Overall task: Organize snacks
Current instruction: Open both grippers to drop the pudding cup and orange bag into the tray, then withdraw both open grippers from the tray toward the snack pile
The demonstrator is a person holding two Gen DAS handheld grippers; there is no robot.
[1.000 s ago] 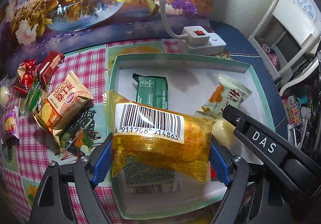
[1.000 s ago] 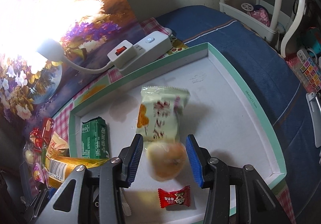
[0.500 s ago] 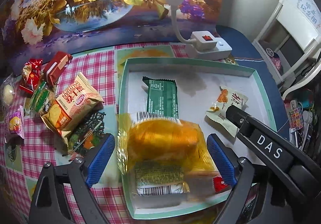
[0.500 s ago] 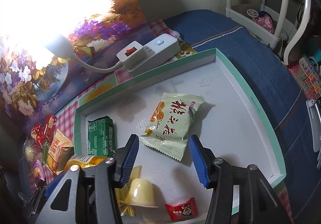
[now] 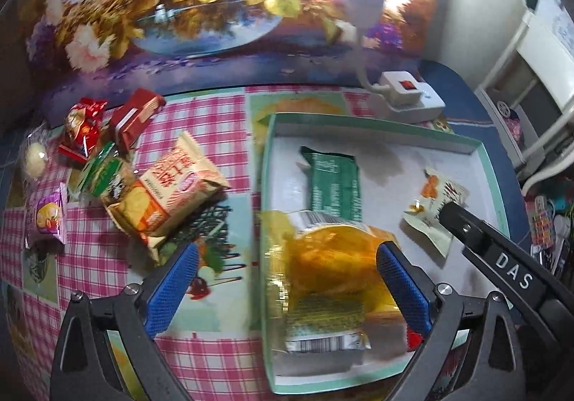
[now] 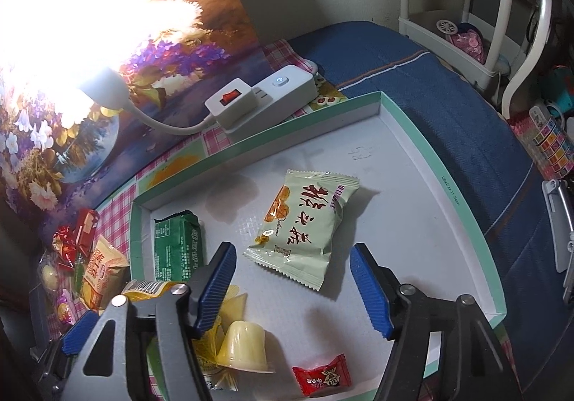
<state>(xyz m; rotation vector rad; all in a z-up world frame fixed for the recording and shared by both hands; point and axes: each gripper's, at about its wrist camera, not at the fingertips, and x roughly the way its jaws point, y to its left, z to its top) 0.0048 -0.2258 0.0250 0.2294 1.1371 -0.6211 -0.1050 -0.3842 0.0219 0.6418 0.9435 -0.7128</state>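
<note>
1. Now my teal-rimmed box (image 6: 445, 182) on the table holds five snacks: the yellow packet (image 5: 323, 264), green packet (image 6: 177, 246), pale cracker pack (image 6: 305, 221), jelly cup (image 6: 244, 347) and red candy (image 6: 321, 377).
2. Outside it, a loose pile (image 5: 107, 178) beside the box waits; roughly half seems left.
3. My left tool (image 5: 287, 289) and right tool (image 6: 294, 289) are both spread, pinching nothing.
4. Only the power strip (image 6: 262, 96) crowds the box's far edge.

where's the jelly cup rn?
Right wrist view: the jelly cup sits upside down inside the tray, near its front edge, between the yellow packet and the red candy.
</note>
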